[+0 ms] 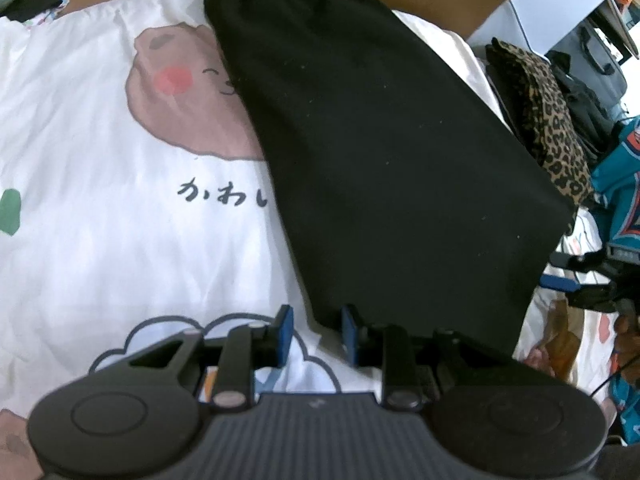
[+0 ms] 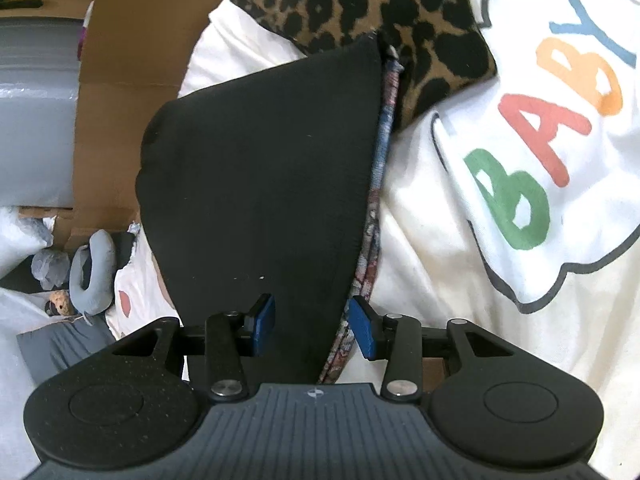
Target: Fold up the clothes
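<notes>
Black garment [image 1: 380, 152] lies folded flat on white printed sheet [image 1: 80, 140]. Left gripper [image 1: 316, 334] released, jaws apart at garment's near corner. Right gripper [image 2: 312, 328] released, jaws straddling garment's [image 2: 260, 168] near edge. Leopard cloth [image 2: 360, 12] beyond.

Black garment [image 2: 264, 184] is straddled at its near corner by right gripper [image 2: 312, 326], jaws parted; leopard-print cloth [image 2: 360, 12] seen behind.
</notes>
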Available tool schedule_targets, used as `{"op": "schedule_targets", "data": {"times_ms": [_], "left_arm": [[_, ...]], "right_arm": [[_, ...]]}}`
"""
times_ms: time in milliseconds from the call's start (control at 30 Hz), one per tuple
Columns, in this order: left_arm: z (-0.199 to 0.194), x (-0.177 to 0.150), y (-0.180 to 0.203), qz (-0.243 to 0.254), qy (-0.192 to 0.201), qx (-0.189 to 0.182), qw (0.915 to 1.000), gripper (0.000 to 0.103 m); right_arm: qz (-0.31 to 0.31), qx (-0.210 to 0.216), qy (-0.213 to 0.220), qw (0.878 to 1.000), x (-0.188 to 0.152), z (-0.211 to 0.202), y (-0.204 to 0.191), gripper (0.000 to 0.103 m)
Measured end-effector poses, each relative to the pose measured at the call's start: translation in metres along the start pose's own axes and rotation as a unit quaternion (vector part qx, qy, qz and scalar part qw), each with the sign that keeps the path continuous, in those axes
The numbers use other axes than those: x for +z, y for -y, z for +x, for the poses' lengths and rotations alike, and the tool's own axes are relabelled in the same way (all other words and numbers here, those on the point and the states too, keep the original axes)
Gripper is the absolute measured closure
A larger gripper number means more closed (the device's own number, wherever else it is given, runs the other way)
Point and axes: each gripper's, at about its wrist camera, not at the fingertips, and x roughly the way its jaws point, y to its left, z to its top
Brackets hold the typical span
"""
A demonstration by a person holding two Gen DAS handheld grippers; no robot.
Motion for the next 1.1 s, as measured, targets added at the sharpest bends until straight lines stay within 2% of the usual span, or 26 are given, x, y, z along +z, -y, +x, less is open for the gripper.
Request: {"op": "schedule_targets", "data": {"times_ms": [400, 500, 600, 667, 700, 833, 1100], "left_arm": [[-0.004, 0.000, -0.004, 0.012, 0.005, 0.004, 0.9999, 0.076], [-0.004, 0.000, -0.005, 0.015, 0.006, 0.006, 0.9998, 0.076], [-0.006, -0.001, -0.007, 0.016, 0.006, 0.007, 0.9998, 0.076], [-0.007, -0.001, -0.009, 0.014, 0.007, 0.008, 0.9998, 0.076], [-0.007, -0.002, -0.009, 0.013, 0.007, 0.008, 0.9999, 0.076], [-0.010, -0.003, -0.013, 0.011, 0.008, 0.009, 0.9999, 0.076], [-0.014, -0.002, -0.013, 0.030, 0.009, 0.012, 0.9994, 0.076]], "right_arm": [[0.022, 0.012, -0.002, 1.000, -0.002, 0.008, 0.008, 0.057], [0.021, 0.014, -0.003, 1.000, -0.001, 0.008, 0.006, 0.065], [0.024, 0.008, -0.003, 1.000, 0.000, 0.009, 0.008, 0.078], [0.025, 0.003, -0.002, 1.000, 0.000, 0.010, 0.009, 0.094], [0.022, 0.002, -0.002, 1.000, -0.001, 0.010, 0.009, 0.098], [-0.001, 0.009, 0.002, 1.000, -0.004, 0.005, 0.005, 0.100], [-0.017, -0.021, -0.002, 1.000, -0.006, 0.006, 0.002, 0.103]]}}
